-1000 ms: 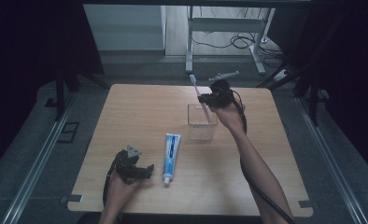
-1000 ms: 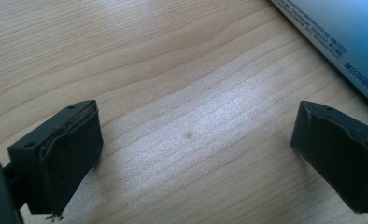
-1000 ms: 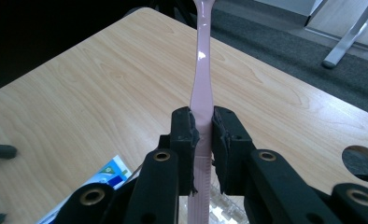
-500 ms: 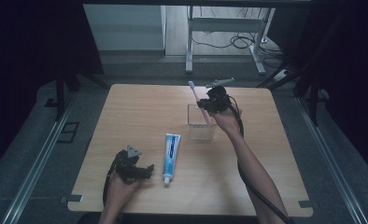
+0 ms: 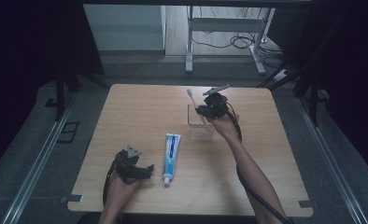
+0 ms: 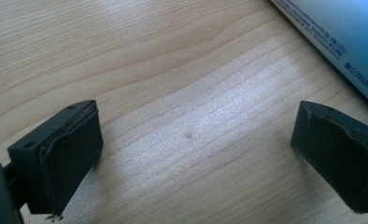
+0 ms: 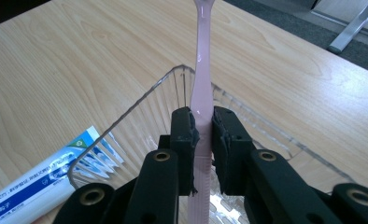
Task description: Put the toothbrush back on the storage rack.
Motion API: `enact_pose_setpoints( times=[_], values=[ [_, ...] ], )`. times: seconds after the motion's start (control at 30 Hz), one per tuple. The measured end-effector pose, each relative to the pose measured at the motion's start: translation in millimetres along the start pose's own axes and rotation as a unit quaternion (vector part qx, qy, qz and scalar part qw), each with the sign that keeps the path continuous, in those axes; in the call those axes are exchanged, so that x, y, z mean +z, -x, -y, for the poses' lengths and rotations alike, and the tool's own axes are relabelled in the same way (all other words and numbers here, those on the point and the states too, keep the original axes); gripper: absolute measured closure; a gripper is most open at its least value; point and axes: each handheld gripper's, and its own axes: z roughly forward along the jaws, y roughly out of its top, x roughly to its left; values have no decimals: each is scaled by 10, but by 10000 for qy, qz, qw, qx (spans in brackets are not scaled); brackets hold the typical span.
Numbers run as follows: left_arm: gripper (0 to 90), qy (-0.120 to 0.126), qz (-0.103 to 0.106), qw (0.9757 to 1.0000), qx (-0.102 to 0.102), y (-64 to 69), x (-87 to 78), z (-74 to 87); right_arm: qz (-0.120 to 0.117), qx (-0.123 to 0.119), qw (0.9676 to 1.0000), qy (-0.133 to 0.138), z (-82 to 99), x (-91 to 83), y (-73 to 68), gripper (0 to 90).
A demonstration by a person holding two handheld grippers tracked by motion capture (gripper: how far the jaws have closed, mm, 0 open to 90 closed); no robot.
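My right gripper (image 5: 205, 112) (image 7: 202, 140) is shut on a pink toothbrush (image 7: 201, 84) (image 5: 194, 103), which leans with its head up and back. It holds the brush over a clear ribbed cup (image 5: 200, 130) (image 7: 145, 116) at the middle of the table, with the handle's lower end down inside the cup. A blue-and-white toothpaste tube (image 5: 171, 152) (image 7: 28, 191) (image 6: 341, 42) lies flat to the left of the cup. My left gripper (image 5: 145, 171) (image 6: 191, 154) rests on the wood at the near left, open, with bare table between its pads.
The wooden table (image 5: 140, 112) has bare room at the back left and near right. A cable (image 5: 252, 186) trails from the right gripper along the forearm. A metal stand and floor cables (image 5: 229, 42) lie beyond the far edge.
The right gripper has come down with the toothbrush, so the handle sits lower in the cup. The left gripper and the toothpaste tube have stayed put.
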Motion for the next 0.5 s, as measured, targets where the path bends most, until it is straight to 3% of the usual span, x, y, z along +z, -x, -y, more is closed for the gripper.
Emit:
enact_pose_setpoints(
  times=[0.5],
  values=[
    [23, 5, -4, 10000, -2, 1, 1, 0, 6, -117, 9995, -290, 67, 114, -30, 777]
  ],
)
